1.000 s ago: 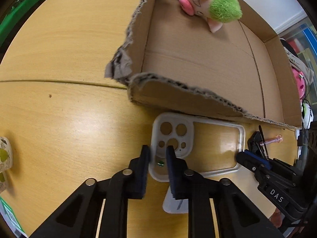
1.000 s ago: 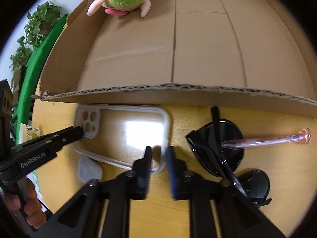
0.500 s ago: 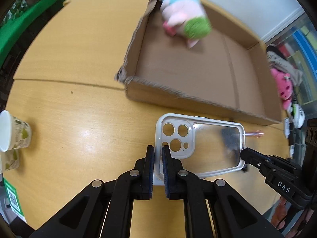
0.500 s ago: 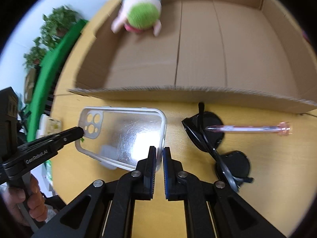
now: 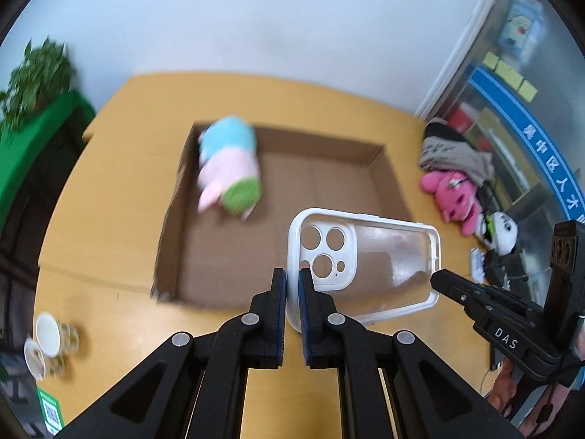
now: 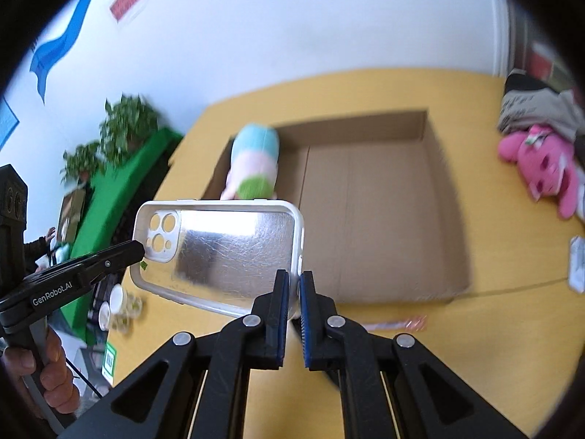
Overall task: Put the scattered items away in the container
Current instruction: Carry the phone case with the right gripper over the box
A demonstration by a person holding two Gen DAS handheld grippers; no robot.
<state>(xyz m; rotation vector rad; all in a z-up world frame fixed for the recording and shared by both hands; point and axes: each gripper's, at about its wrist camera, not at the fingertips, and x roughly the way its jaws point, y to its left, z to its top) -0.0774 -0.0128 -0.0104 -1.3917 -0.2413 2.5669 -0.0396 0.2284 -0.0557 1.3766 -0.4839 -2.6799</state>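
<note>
The clear, white-rimmed plastic phone case [image 5: 365, 263] hangs in the air at six o'clock of the open brown cardboard box [image 5: 329, 183], above the wooden desk [image 5: 109, 314]. The left claw [image 5: 291, 292] pinches its camera-end rim; the right claw [image 6: 294, 300] pinches the opposite end. Light, thin and probably slippery, it is best gripped by its raised rims.

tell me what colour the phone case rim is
White, around a clear back; the phone case shows best in the left wrist view.

Left gripper [image 5: 291, 285] pinches phone case [image 5: 387, 256] above cardboard box [image 5: 329, 179].
</note>
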